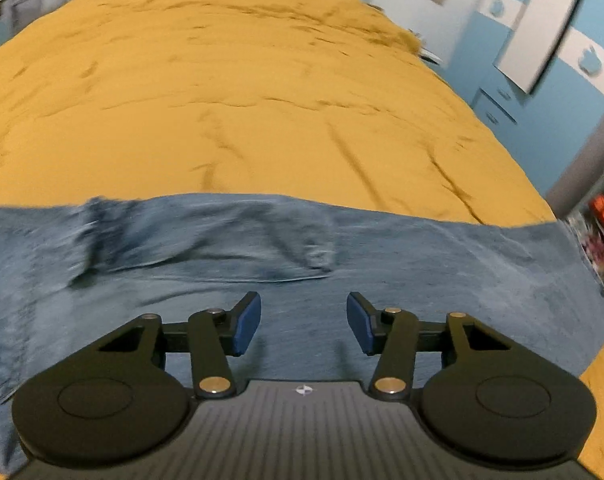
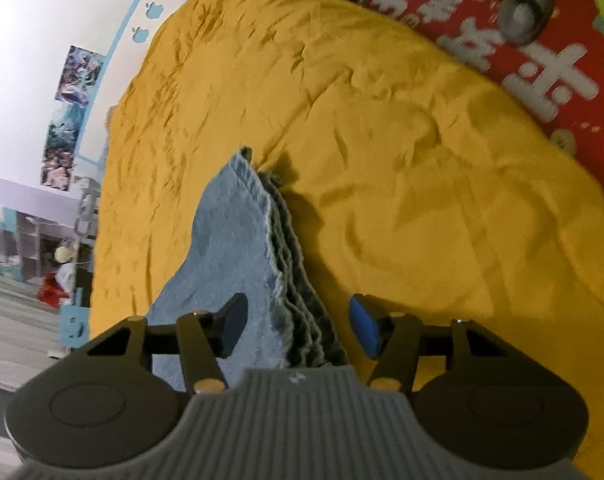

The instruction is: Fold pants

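Across the upper two-thirds of the left wrist view the mustard-yellow wrinkled bed cover (image 1: 238,92) lies bare, open room for a tool to pass, bounded at the upper right by a blue and white cabinet (image 1: 542,40). The blue denim pants (image 1: 286,248) span the lower half as a flat band. In the right wrist view the pants' stacked folded edges (image 2: 290,264) rise in the lower centre; bare cover lies on either side, and a red printed box (image 2: 514,40) hems the upper right.
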The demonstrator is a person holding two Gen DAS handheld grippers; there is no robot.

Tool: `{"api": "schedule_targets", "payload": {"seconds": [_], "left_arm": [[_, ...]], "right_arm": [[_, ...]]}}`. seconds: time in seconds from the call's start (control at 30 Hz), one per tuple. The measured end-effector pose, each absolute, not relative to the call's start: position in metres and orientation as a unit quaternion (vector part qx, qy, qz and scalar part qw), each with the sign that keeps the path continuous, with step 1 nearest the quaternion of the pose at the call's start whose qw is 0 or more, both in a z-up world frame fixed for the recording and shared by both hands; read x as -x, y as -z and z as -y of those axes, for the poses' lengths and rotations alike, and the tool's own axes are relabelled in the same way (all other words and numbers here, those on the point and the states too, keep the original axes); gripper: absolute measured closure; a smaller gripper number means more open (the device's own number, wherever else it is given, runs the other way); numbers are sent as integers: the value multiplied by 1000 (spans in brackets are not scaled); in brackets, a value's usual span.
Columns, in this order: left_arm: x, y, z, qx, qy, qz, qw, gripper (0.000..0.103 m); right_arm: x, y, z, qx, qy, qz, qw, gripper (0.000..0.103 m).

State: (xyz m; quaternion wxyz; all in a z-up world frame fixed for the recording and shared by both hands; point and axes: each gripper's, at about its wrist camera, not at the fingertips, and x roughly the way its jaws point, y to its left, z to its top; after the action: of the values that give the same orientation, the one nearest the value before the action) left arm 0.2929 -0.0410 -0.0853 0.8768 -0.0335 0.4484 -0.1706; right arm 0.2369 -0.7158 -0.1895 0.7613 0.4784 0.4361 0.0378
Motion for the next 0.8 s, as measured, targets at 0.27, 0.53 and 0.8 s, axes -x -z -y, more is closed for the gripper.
{"api": "schedule_targets", "payload": {"seconds": [0.27, 0.53, 0.8], "left_arm": [[-313, 97, 97, -22, 200, -457, 867, 52], [-331, 102, 124, -102, 207, -441, 868, 60], [-339, 106, 87, -160, 190, -425, 871, 71]], "right_arm": [[-251, 214, 707, -505, -73, -411, 755, 87], [-252, 141, 698, -457, -93, -371, 803, 94], [-271, 25, 655, -387, -89, -343, 852, 95]]}}
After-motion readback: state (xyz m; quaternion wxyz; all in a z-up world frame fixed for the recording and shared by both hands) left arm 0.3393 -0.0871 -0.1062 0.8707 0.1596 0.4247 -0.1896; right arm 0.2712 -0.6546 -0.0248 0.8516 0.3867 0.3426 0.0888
